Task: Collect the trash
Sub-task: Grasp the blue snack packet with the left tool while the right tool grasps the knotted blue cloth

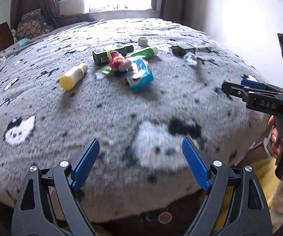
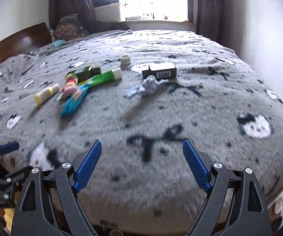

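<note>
Blurring blanket (image 1: 121, 118), right gripper (image 1: 239, 90) cropped

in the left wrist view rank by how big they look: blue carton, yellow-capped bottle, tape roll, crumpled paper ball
1. blue carton
2. yellow-capped bottle
3 and 4. crumpled paper ball and tape roll: they look about alike, and the roll lies farther from the camera, so no ranking between them.

Black tool (image 1: 140, 145); ribbed blue pads (image 1: 86, 163)
</note>
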A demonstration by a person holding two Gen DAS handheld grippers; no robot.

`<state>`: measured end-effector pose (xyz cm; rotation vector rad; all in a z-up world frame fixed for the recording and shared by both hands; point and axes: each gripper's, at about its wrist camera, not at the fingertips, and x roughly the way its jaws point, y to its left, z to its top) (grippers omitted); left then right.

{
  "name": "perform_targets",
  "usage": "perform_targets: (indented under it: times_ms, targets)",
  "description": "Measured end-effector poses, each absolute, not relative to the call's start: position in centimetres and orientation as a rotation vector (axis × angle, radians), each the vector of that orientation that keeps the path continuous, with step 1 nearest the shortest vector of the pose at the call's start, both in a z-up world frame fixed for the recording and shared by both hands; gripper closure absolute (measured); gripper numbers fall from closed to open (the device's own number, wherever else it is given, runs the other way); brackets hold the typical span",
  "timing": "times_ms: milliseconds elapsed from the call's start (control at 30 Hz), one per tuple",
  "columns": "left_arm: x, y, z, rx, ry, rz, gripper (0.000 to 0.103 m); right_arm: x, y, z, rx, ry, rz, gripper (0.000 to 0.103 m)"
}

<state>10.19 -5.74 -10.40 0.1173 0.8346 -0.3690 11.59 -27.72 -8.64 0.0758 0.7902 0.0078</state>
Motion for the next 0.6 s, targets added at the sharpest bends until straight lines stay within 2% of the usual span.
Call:
perform_targets:
  times_ms: [433,500,533,600]
  targets:
    - [20.6,-8.9,-10.7,0.011,0.881,-0.325,0.022,22.2,-29.0,-10.2,0.145,0.842,-0.057,0.02]
    - [21.6,-9.4,-11.1,0.011,0.894,-0.316,0.023,23.1,-28.8,-10.6,0.147,0.852,-0.046,0.028]
    - [22.0,-9.5,-11.2,0.009,0.901,-0.315,0.026,23.4,-28.7,-10.7,0.144,0.855,-0.04,0.035]
    - [22.9,-9.8,-11.9,-0.005,0.933,-0.319,0.039,23.9,-28.2,-11.0,0.123,0.865,-0.033,0.046]
